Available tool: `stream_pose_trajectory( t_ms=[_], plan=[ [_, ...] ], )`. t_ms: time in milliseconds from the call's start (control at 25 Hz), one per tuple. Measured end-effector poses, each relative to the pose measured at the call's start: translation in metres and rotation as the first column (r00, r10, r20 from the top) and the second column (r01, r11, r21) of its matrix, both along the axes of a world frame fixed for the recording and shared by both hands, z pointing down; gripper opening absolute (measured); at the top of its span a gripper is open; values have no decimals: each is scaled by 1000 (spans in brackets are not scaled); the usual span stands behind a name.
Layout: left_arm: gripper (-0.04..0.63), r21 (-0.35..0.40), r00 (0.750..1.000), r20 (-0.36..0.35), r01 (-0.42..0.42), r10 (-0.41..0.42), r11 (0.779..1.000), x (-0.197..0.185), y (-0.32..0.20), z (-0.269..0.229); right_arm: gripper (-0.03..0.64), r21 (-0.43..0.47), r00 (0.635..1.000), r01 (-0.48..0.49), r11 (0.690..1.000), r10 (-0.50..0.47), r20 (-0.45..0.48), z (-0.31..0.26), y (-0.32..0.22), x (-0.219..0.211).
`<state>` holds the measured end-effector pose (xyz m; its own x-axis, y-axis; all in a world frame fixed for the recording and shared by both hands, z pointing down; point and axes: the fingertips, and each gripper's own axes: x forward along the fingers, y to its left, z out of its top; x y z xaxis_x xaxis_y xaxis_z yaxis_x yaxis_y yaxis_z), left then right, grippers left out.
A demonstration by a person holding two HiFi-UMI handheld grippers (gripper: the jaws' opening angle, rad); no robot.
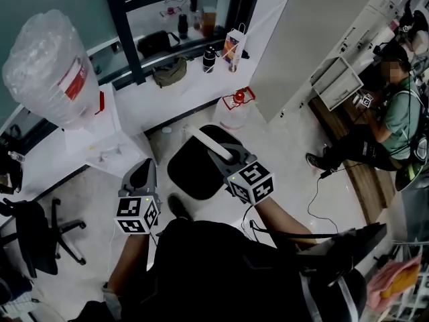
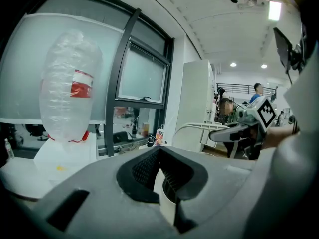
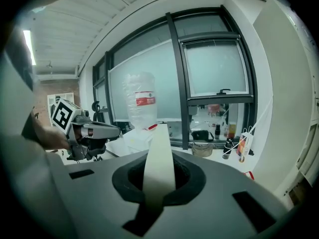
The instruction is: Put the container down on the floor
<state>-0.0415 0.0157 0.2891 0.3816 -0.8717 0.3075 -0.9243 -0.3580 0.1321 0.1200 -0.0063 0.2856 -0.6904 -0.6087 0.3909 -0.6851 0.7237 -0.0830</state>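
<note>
An office-type workroom is indicated. A large water bottle is seen upturned on a white dispenser. A black swivel chair is set on the pale floor. A bag and bottles are kept on the counter under dark-framed windows. A seated person is seen at the side, and a strip light is fixed overhead.

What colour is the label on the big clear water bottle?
The label is red with some white; clearest in the left gripper view.

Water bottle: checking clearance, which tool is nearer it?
Left. The left tool is lower right of the water bottle in the head view; the right tool is farther right, across the container.
</note>
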Motion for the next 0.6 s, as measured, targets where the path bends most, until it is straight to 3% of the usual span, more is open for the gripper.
stream_pose_trajectory(
  t_ms=[600],
  plan=[
    [9, -15, 993, -56, -106, 105, 994, -39, -85, 15, 20, -34, 997, -39, 999, 36, -68, 26, -73, -47]
  ],
)
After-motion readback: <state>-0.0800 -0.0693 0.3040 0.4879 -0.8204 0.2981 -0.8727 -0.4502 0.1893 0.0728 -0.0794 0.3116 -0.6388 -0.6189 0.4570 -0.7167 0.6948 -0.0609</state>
